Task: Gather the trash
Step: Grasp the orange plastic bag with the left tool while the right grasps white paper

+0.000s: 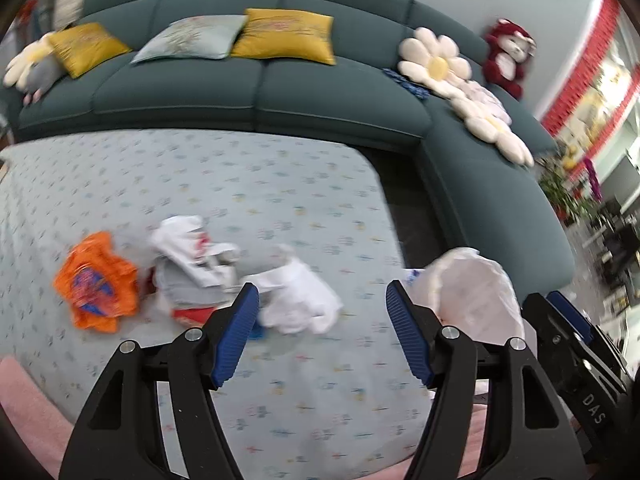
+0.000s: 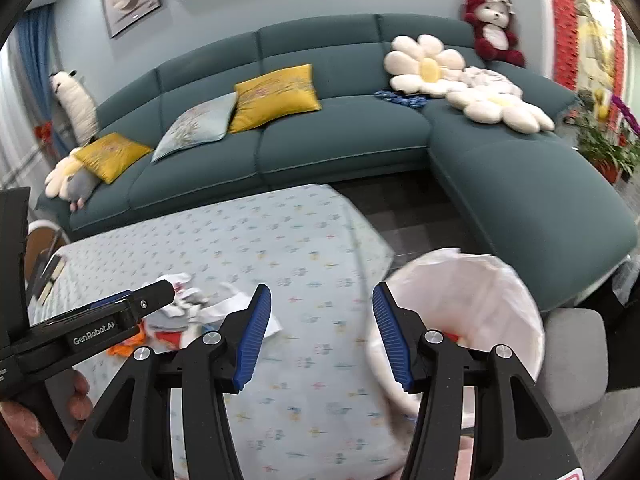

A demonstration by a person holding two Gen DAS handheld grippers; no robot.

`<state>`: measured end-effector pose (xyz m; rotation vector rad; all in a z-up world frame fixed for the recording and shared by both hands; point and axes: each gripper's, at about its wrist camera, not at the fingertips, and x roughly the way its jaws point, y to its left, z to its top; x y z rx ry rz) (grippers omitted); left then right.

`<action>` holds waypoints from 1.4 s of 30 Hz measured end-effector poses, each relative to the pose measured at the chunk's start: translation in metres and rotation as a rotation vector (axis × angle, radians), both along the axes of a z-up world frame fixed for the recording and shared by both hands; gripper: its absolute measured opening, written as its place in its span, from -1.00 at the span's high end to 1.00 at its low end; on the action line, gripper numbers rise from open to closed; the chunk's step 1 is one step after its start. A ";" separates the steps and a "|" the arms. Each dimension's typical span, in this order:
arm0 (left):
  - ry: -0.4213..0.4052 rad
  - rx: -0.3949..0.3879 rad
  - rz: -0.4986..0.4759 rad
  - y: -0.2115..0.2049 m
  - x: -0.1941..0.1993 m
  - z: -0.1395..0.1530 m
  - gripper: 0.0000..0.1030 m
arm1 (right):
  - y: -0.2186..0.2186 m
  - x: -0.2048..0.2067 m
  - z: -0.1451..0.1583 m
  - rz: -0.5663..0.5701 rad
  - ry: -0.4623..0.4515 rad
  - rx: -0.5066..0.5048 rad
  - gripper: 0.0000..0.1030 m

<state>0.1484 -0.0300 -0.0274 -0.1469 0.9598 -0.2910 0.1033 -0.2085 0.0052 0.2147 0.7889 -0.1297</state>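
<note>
Trash lies on a table with a pale blue patterned cloth [image 1: 280,184]: an orange wrapper [image 1: 96,280], a grey-white-red crumpled package [image 1: 192,260] and a crumpled white paper [image 1: 296,296]. My left gripper [image 1: 320,336] is open and empty, just in front of the white paper. A bin with a white liner [image 2: 468,312] stands at the table's right edge; it also shows in the left wrist view [image 1: 472,292]. My right gripper [image 2: 318,340] is open and empty, over the table edge beside the bin. The left gripper's body [image 2: 100,320] shows at left in the right wrist view.
A teal L-shaped sofa [image 2: 320,152] curves behind and to the right of the table, with yellow cushions [image 2: 276,96], flower pillows [image 2: 428,64] and a red plush toy [image 2: 492,28]. A grey stool [image 2: 576,352] stands right of the bin. Potted plants [image 2: 608,148] stand far right.
</note>
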 end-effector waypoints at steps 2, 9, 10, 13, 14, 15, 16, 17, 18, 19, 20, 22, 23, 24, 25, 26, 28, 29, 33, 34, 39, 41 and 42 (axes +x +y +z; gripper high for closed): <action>0.005 0.007 0.035 0.022 0.000 -0.004 -0.24 | 0.018 0.004 -0.001 0.030 0.005 0.000 -0.01; 0.027 0.024 0.153 0.089 0.001 -0.018 -0.38 | 0.066 0.020 -0.006 0.112 0.022 0.005 -0.01; 0.028 0.030 0.166 0.098 0.001 -0.020 -0.38 | 0.073 0.023 -0.008 0.124 0.026 0.006 -0.01; 0.032 0.045 0.199 0.122 0.001 -0.026 -0.40 | 0.092 0.029 -0.012 0.152 0.037 0.015 -0.01; 0.034 0.048 0.208 0.130 0.000 -0.028 -0.42 | 0.098 0.031 -0.013 0.160 0.040 0.018 0.00; 0.034 0.052 0.216 0.136 0.000 -0.030 -0.43 | 0.105 0.035 -0.015 0.171 0.044 0.022 0.00; 0.035 0.058 0.225 0.143 0.000 -0.032 -0.44 | 0.109 0.037 -0.016 0.178 0.047 0.022 0.00; 0.035 0.064 0.231 0.147 0.000 -0.034 -0.44 | 0.114 0.041 -0.018 0.186 0.050 0.023 0.00; 0.035 0.069 0.239 0.153 0.000 -0.035 -0.44 | 0.118 0.044 -0.019 0.194 0.054 0.025 -0.01; 0.036 0.071 0.244 0.157 0.001 -0.037 -0.44 | 0.124 0.048 -0.020 0.204 0.058 0.027 -0.01; 0.040 0.074 0.253 0.164 0.002 -0.039 -0.44 | 0.129 0.051 -0.022 0.213 0.062 0.028 -0.01; 0.047 0.072 0.265 0.173 0.004 -0.043 -0.44 | 0.143 0.060 -0.026 0.233 0.073 0.026 -0.01; 0.051 0.071 0.274 0.179 0.006 -0.045 -0.44 | 0.149 0.063 -0.028 0.243 0.077 0.024 -0.01; 0.055 0.067 0.282 0.185 0.009 -0.047 -0.44 | 0.153 0.066 -0.029 0.250 0.080 0.023 -0.01; 0.062 0.061 0.291 0.191 0.012 -0.049 -0.44 | 0.160 0.071 -0.032 0.262 0.086 0.022 0.00; 0.067 0.055 0.297 0.197 0.015 -0.052 -0.44 | 0.166 0.076 -0.034 0.271 0.091 0.021 -0.01; 0.074 0.050 0.310 0.207 0.020 -0.056 -0.44 | 0.178 0.084 -0.039 0.288 0.100 0.019 0.00; 0.077 0.051 0.316 0.212 0.022 -0.058 -0.44 | 0.183 0.088 -0.041 0.296 0.103 0.016 0.00; 0.097 0.051 0.329 0.227 0.034 -0.070 -0.44 | 0.207 0.109 -0.056 0.323 0.126 0.009 0.00; 0.101 0.049 0.330 0.229 0.035 -0.072 -0.44 | 0.211 0.113 -0.059 0.326 0.132 0.008 0.00; 0.138 0.042 0.323 0.236 0.049 -0.088 -0.44 | 0.230 0.136 -0.077 0.332 0.166 0.001 0.00; 0.151 0.038 0.311 0.237 0.055 -0.095 -0.41 | 0.236 0.145 -0.084 0.333 0.177 -0.005 0.00; 0.155 0.038 0.306 0.236 0.057 -0.097 -0.37 | 0.239 0.150 -0.089 0.333 0.184 -0.010 0.00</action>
